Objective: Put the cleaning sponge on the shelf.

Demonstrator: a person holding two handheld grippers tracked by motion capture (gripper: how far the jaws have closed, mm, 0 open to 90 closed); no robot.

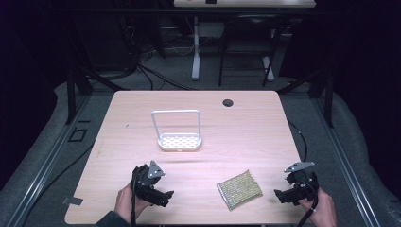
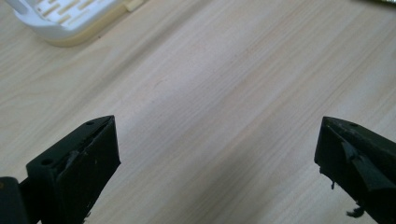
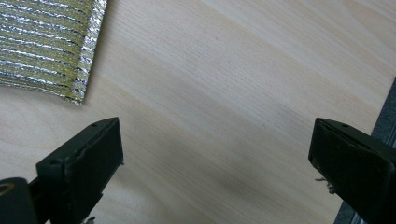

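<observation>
On the pale wooden table, seen from the high view, I find three items of interest: a white slotted tray with a tall wire handle, a glittering gold-and-silver scouring pad, and a small dark round hole near the far edge. The tray stands near the table's centre, its handle upright. The pad lies flat toward the near edge, right of centre, turned at an angle to the table's sides.

My left tongs sit low over the near left part of the table, held in the left hand, with the grey three-cornered plate on top. In the left gripper view the jaws stand wide apart with nothing between them but bare wood; a corner of the white tray shows at the upper left.

My right tongs hover near the right front corner, held in the right hand, just to the right of the pad and apart from it. In the right gripper view the jaws are likewise spread wide and empty, the pad's corner lying beyond the left jaw, not touching it. The table's edge shows at the far right of that view.
</observation>
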